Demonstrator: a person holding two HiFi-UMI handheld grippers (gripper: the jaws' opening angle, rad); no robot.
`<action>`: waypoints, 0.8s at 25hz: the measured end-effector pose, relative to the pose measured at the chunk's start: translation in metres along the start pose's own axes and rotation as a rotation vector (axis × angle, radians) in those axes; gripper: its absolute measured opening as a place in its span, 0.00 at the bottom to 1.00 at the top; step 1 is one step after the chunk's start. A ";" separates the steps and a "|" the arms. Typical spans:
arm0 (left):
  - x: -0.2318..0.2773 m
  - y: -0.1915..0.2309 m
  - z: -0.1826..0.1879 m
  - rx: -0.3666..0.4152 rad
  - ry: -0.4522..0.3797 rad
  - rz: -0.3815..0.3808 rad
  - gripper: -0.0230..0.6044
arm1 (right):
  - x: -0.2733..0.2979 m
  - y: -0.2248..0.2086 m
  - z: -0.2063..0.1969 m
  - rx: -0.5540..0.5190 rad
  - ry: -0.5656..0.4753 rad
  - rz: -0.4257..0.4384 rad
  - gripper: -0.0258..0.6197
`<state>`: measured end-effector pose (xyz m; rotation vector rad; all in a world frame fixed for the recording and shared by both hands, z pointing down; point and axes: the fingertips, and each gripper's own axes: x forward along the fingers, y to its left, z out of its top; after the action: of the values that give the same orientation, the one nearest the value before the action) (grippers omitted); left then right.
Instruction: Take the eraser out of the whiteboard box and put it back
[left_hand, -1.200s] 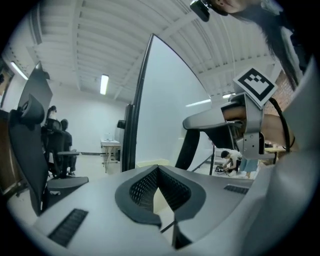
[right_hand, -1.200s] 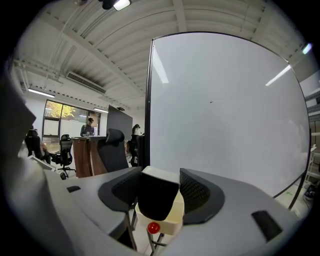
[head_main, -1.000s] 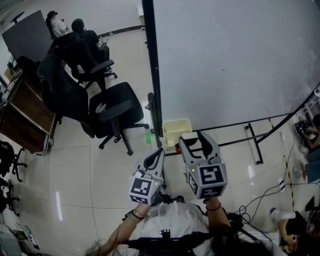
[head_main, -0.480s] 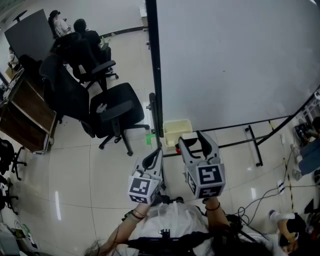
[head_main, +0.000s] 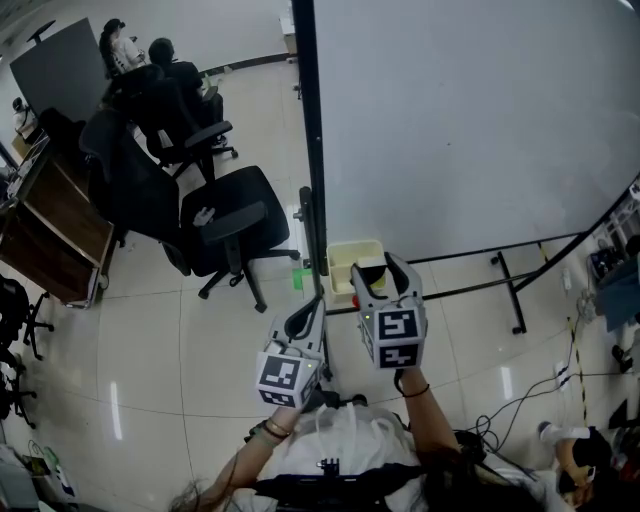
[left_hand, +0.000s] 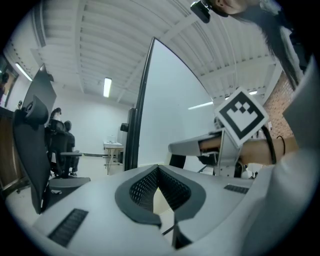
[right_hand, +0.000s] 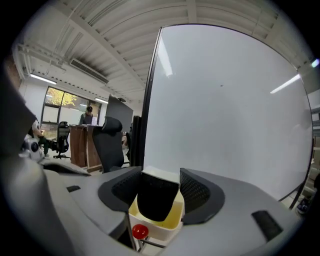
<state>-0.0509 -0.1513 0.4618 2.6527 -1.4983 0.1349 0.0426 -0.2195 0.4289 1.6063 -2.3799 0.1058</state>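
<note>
we are squeezing the eraser (right_hand: 154, 201) in our wide right gripper (right_hand: 160, 189) over the box (right_hand: 159, 231); tilting is maybe risking a rim bump.

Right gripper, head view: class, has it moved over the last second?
Yes. The right gripper, holding the eraser, has shifted up-picture and left, toward the box below the whiteboard.

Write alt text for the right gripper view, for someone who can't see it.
The right gripper holds a black eraser between its jaws, over an open pale yellow box at the foot of a big whiteboard. A black chair stands to the left.
</note>
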 end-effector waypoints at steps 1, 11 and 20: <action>-0.001 0.003 -0.002 -0.001 0.000 0.011 0.01 | 0.007 0.002 -0.009 -0.005 0.020 0.004 0.45; 0.000 0.007 -0.001 -0.016 0.007 0.016 0.01 | 0.025 -0.001 -0.055 0.076 0.055 0.006 0.53; 0.006 0.002 0.000 -0.015 0.012 -0.009 0.01 | -0.037 -0.016 0.012 0.279 -0.218 -0.023 0.21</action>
<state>-0.0493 -0.1569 0.4626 2.6417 -1.4776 0.1378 0.0678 -0.1942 0.4067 1.8538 -2.6043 0.2824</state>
